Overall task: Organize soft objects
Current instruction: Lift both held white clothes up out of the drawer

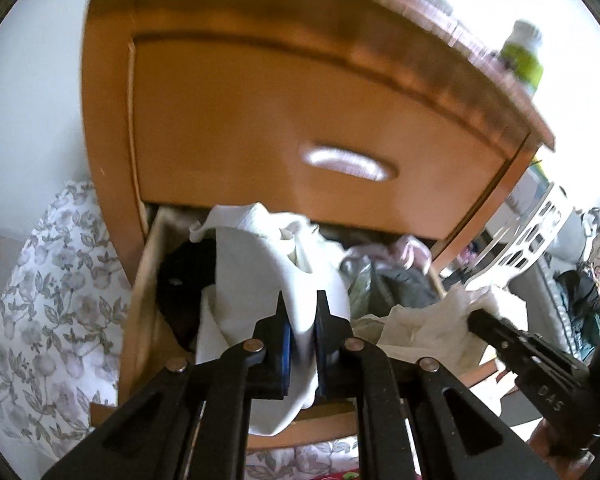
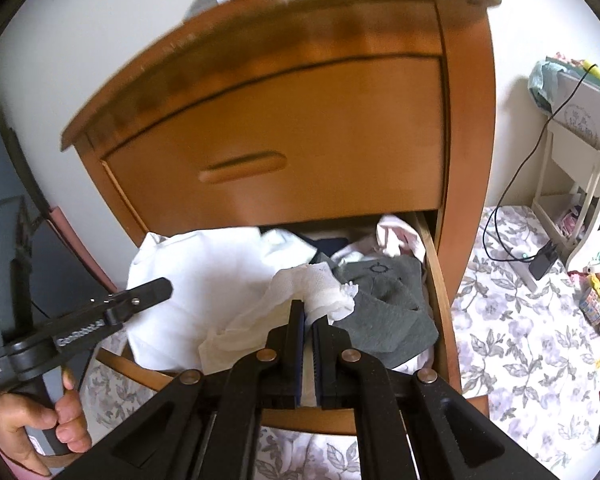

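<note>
Left tongs (image 1: 300, 312) clench a white cloth (image 1: 256, 264); right tongs (image 2: 308, 320) clench a lacy cloth (image 2: 300, 292), both over the open wooden drawer (image 2: 436, 280) above a floral floor (image 2: 512, 320).

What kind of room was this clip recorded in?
Most likely a bedroom: a wooden nightstand has its lower drawer open and full of clothes, a white garment is held over it, and floral bedding lies alongside.
</note>
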Demonstrator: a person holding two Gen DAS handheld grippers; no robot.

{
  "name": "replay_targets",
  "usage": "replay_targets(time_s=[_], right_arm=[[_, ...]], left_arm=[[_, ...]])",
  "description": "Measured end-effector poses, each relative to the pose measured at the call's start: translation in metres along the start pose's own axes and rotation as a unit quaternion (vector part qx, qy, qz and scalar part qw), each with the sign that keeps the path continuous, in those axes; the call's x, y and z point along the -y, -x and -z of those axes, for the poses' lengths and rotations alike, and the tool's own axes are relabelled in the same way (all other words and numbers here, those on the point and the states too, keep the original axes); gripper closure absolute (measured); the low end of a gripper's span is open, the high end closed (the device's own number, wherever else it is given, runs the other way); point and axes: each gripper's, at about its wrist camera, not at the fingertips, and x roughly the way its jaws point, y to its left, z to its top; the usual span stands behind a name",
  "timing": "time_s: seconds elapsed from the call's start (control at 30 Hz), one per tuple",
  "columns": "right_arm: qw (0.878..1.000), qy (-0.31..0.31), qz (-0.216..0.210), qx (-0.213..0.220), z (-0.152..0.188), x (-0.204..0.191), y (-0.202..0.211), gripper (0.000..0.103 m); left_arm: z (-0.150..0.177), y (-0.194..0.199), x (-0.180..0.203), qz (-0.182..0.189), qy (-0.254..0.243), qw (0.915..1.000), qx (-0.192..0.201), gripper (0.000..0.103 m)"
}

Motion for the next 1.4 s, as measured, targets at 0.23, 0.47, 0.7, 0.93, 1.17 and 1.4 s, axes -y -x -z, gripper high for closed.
replay_targets(time_s=[0.23,0.47,0.7,0.93,1.17,1.4], right_arm=[[0.999,0.008,-0.01,0.035,-0.004,-0.014,0.036,0.099],[0.996,0.02,-0.017,0.08,-0.011,-0.028,0.08,0.099],[0.99,0.031,-0.023,0.138,-0.018,-0.04,0.131,0.099],[0.983,0.038,-0.028,0.18,-0.019,-0.05,0.18,0.099],[0.979,0.048,-0.032,0.196,-0.013,-0.06,0.212,0.099],[0.976,0.054,-0.034,0.207,-0.004,-0.066,0.236,0.099]], left_arm=[[-0.008,0.058,0.009,0.013,-0.003,0.9981,0.061,0.093],[-0.02,0.117,0.018,0.022,-0.023,0.993,0.113,0.093],[-0.021,0.18,0.033,0.04,-0.042,0.9836,0.171,0.093],[-0.015,0.236,0.048,0.062,-0.064,0.973,0.213,0.093],[-0.001,0.27,0.058,0.085,-0.075,0.9669,0.229,0.093],[0.012,0.299,0.072,0.099,-0.092,0.9606,0.243,0.093]])
